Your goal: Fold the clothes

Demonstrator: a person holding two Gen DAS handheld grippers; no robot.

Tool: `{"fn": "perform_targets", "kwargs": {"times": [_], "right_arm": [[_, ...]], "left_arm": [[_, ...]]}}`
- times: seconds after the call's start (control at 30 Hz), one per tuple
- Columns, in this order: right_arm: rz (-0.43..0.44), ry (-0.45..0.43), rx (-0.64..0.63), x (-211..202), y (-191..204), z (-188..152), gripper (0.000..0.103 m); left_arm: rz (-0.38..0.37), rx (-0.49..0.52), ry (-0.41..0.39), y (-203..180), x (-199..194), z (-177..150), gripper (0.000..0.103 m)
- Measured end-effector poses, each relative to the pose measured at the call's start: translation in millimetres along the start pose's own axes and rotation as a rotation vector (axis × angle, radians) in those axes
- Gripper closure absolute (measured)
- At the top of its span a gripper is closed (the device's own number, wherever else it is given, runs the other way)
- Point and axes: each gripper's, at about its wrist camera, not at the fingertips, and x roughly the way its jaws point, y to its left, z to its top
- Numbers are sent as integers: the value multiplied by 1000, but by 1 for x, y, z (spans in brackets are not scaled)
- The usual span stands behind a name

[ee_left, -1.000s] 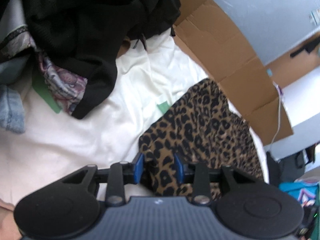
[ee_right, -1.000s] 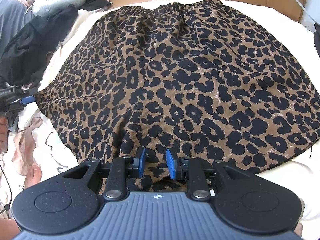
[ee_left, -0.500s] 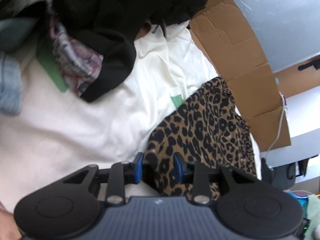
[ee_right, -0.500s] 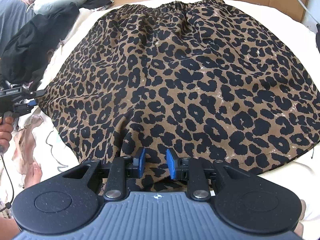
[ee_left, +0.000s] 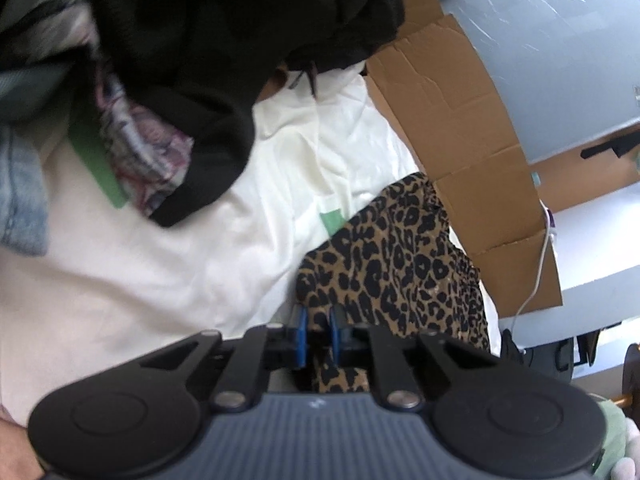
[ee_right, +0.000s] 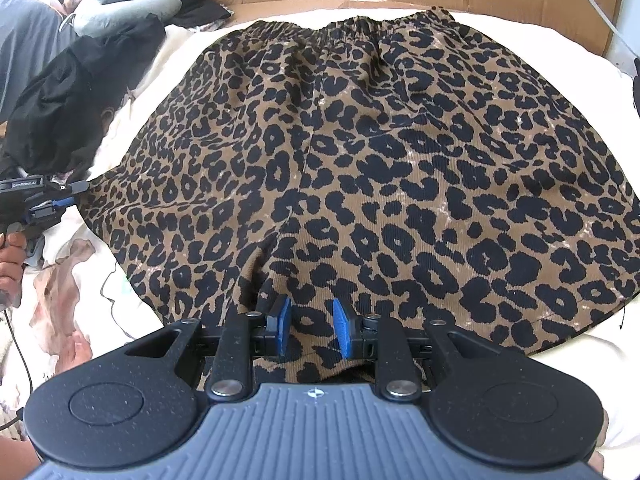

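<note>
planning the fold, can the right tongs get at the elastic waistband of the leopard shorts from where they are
Probably yes. The right tongs sit at the near hem, and the waistband lies flat at the far edge of the leopard shorts with nothing on top. The black garment sits off to the side.

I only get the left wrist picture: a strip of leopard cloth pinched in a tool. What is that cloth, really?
Observer: Leopard-print shorts, spread flat on the white sheet, as the right wrist view shows.
Operator: Which part does my tool hold?
Observer: The left tool holds the hem's left corner, at the end opposite the elastic waistband.
Operator: And the other tool?
Observer: The right tool sits at the middle of the hem, fingers apart with cloth between; grip unclear.
</note>
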Motion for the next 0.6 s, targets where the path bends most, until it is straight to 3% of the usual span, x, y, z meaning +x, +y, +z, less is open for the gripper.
{"fn": "perform_targets", "kwargs": {"times": [0.23,0.6], "right_arm": [[3,-28,-4,-7,-1,4,73],[50,-111,22,-26,-10,11,73]], "left_arm": [[38,73,-4,-32,-10,2,97],[106,268,56,-125,2,-12,99]]}}
